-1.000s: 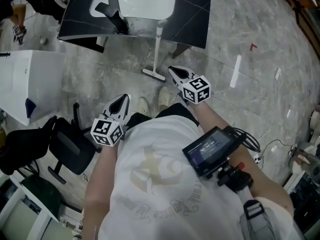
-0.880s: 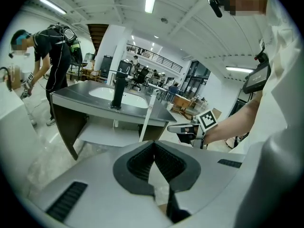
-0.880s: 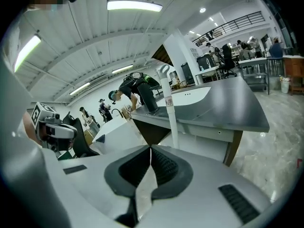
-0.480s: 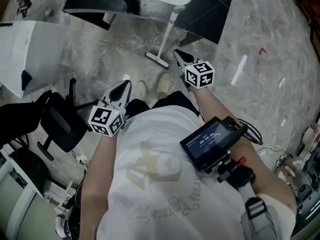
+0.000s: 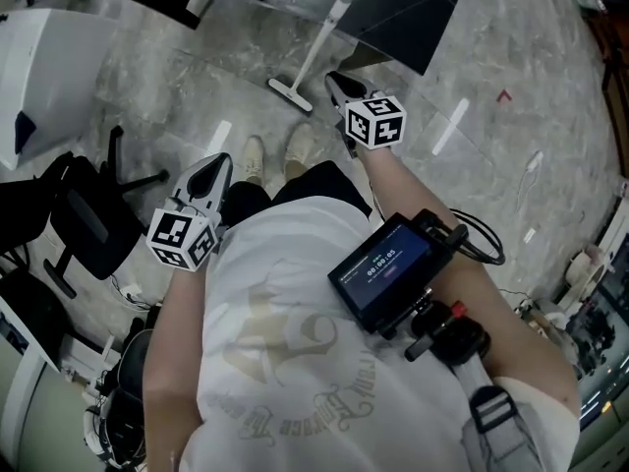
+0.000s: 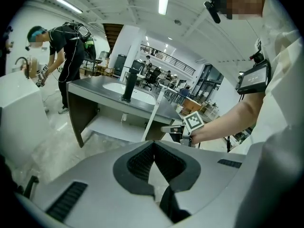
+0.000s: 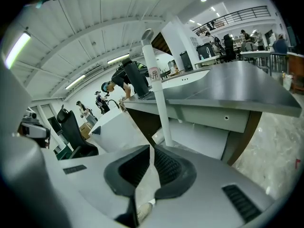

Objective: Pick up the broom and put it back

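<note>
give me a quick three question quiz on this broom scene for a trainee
1. Which is nearer the broom: the left gripper or the right gripper?
2. True or false: the right gripper is shut on the broom.
3. The broom: A leans against the dark counter; B lies flat; C hangs from the left gripper.
Key: 1 the right gripper; 2 false, its jaws are together on nothing; 3 A.
</note>
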{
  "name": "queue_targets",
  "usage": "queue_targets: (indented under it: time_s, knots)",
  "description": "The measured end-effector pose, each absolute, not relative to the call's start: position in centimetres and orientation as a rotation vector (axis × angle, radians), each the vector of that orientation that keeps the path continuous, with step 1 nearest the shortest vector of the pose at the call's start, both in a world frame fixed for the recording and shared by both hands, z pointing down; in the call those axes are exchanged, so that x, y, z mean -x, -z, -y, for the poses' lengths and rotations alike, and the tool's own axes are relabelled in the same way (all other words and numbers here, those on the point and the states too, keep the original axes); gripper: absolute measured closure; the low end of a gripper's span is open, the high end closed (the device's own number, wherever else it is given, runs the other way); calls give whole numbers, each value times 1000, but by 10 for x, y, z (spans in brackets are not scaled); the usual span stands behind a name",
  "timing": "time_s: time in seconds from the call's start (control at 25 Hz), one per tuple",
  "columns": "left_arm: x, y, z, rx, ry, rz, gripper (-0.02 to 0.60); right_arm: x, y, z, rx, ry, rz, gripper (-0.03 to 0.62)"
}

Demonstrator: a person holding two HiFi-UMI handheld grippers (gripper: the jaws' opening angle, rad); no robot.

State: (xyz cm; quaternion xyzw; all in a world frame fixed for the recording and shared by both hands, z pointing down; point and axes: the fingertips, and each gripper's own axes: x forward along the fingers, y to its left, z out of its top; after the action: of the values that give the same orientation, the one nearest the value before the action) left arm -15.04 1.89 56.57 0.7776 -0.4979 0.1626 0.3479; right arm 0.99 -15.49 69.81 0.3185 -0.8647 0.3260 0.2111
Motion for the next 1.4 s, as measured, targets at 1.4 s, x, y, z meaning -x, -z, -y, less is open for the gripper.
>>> queue_targets:
  time_s: [1.4]
  knots:
    - [171, -570, -100, -1771, -348, 1493, 569, 12, -752, 230, -939, -860, 2273, 477]
